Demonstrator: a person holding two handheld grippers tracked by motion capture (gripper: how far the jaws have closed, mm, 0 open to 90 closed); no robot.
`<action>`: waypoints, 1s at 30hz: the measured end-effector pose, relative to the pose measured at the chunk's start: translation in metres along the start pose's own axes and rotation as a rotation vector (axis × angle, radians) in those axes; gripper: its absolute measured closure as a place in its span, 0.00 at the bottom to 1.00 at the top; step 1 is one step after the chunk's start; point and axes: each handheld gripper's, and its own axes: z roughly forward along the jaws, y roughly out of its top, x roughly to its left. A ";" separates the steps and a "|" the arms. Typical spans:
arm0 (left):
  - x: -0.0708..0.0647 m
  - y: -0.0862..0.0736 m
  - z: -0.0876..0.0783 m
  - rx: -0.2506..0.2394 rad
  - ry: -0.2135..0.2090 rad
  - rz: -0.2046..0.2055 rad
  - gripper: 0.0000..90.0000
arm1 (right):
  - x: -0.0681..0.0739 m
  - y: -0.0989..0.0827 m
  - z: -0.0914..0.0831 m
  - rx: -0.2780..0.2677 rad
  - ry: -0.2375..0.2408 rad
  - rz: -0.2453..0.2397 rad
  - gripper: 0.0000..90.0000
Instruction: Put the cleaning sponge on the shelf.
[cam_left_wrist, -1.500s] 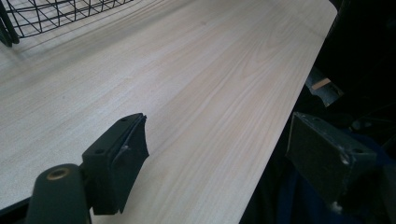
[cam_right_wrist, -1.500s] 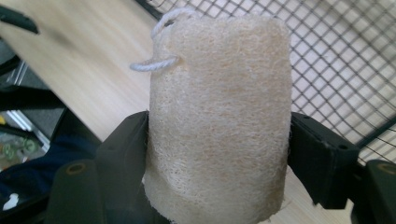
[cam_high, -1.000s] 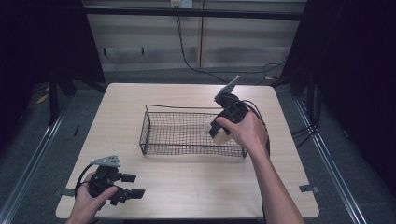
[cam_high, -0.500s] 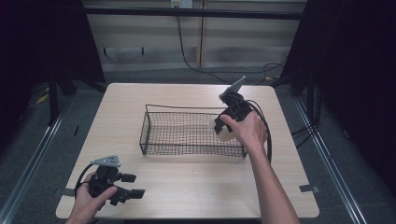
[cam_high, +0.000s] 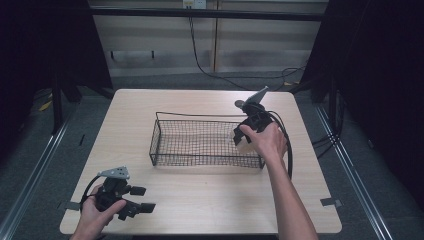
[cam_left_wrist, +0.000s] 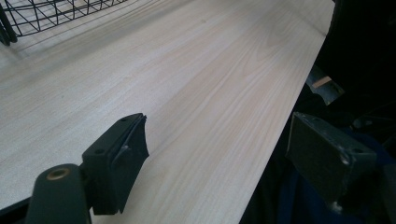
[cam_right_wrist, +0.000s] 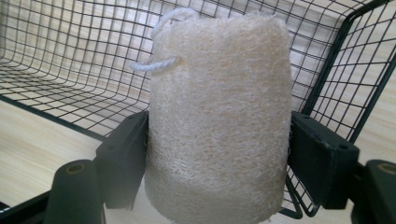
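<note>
The right gripper (cam_right_wrist: 217, 154) has its jaws clamped on a pale loofah sponge (cam_right_wrist: 219, 121), one pad pressed to each side, the jaws about half closed around it. A white cord loop (cam_right_wrist: 161, 42) sticks out of the sponge's top end. Just behind the sponge lies the black wire basket (cam_right_wrist: 56, 51), its corner post rising close beside the right pad; in the high view the right gripper (cam_high: 240, 139) hangs over the basket's right end. The basket (cam_high: 165, 135) sits at the middle of the wooden worktop (cam_high: 200, 200). The left gripper (cam_high: 142, 199) rests at the worktop's near left corner, well apart from the basket, jaws wide and holding nothing.
</note>
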 end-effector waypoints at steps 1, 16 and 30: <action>0.000 0.000 0.000 0.000 0.000 0.000 0.22 | -0.001 0.000 0.001 -0.002 -0.004 0.002 0.28; 0.001 0.000 -0.001 0.000 0.000 0.006 0.22 | -0.015 0.002 0.022 0.042 -0.033 0.089 0.28; 0.000 0.000 -0.001 0.002 -0.002 0.005 0.22 | -0.019 0.000 0.039 0.068 -0.053 0.108 0.28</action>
